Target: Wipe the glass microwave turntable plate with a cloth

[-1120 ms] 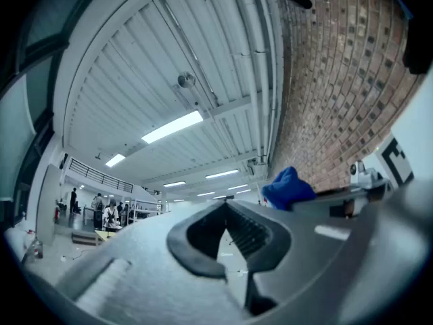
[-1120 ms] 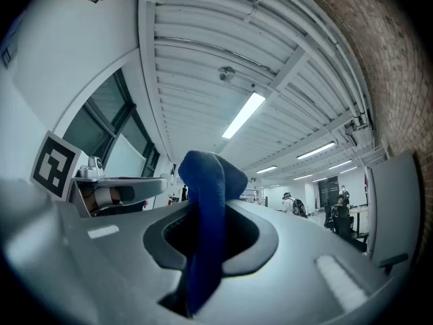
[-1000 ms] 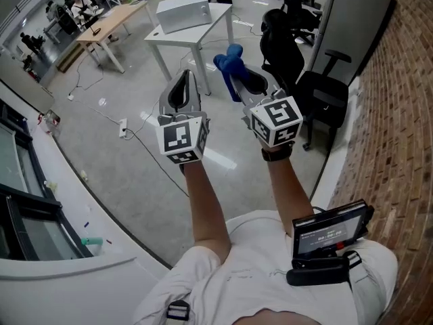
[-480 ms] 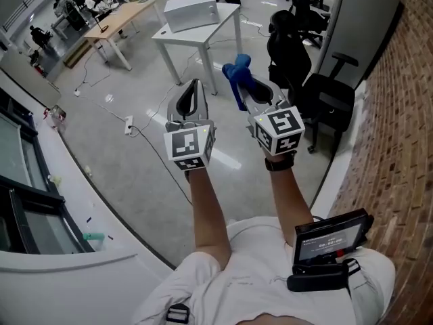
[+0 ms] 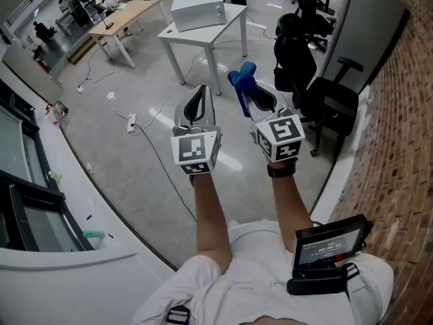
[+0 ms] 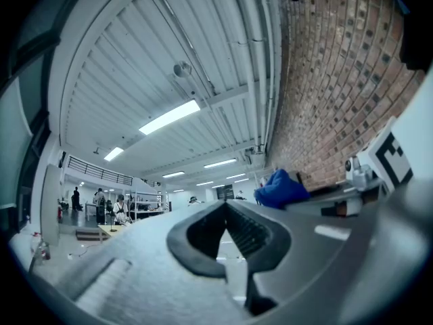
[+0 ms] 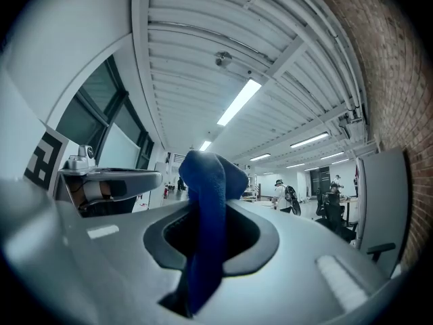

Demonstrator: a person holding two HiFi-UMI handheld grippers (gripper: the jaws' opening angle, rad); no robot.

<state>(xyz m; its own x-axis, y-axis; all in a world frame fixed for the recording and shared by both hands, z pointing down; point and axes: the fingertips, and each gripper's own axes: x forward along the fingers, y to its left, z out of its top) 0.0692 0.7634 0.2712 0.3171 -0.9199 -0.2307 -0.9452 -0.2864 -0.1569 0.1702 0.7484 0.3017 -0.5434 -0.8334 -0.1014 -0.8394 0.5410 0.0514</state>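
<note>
My left gripper (image 5: 202,91) is held up in the air over the floor, jaws shut with nothing between them; in the left gripper view its tips (image 6: 225,206) meet. Right beside it my right gripper (image 5: 243,87) is shut on a blue cloth (image 5: 241,74), which bunches out past the jaw tips. In the right gripper view the cloth (image 7: 206,181) runs down through the shut jaws (image 7: 211,212). The left gripper view also catches the cloth (image 6: 280,187) to its right. No glass turntable plate shows in any view.
Far below stands a white table (image 5: 218,31) bearing a grey box (image 5: 197,10). Black office chairs (image 5: 330,101) stand by the brick wall (image 5: 399,114). A wooden desk (image 5: 127,15), floor cables with a power strip (image 5: 131,122), and a curved white counter (image 5: 67,269) lie left.
Both grippers sit slightly lower and further right in the head view, and the white table has drifted right too. Both stay shut, the cloth still in the right one.
</note>
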